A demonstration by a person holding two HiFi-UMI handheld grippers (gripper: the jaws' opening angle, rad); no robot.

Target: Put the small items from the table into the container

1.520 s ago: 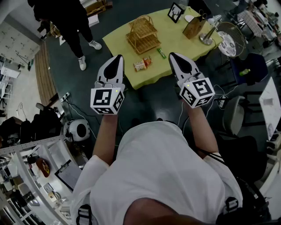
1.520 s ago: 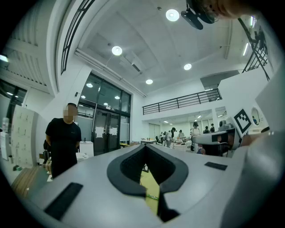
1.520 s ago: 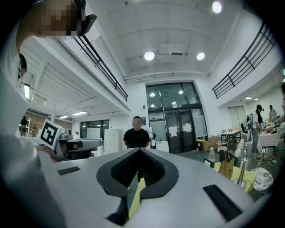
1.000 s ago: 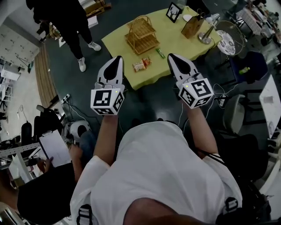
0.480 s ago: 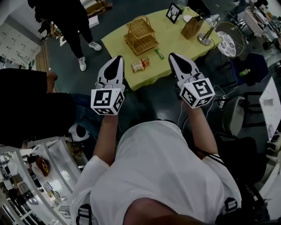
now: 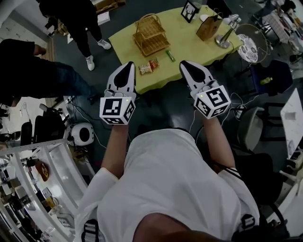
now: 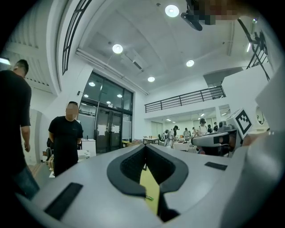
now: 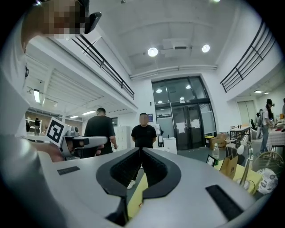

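Note:
A table under a yellow cloth [image 6: 189, 40] stands ahead of me across dark floor. On it are a two-tier wicker basket [image 6: 150, 28], a red snack packet [image 6: 148, 66] near the front edge and a small green item [image 6: 169, 56]. My left gripper [image 6: 127, 65] and right gripper [image 6: 185, 64] are held level in front of my chest, short of the table's near edge, both shut and empty. In the left gripper view the jaws meet at the left gripper's tip [image 7: 144, 146], with yellow cloth [image 7: 149, 189] showing below. The right gripper [image 8: 141, 150] looks the same in its own view.
A picture frame [image 6: 190, 10], a brown paper bag [image 6: 208, 28] and a metal lamp [image 6: 223, 37] stand at the table's far end. Two people in black [image 6: 78, 16] [image 6: 28, 59] are at the left. Chairs [image 6: 265, 75] and floor cables lie right; shelving [image 6: 28, 189] is lower left.
Both grippers have moved a little toward the table, still shut. A person in black has walked in at the left and now stands farther up.

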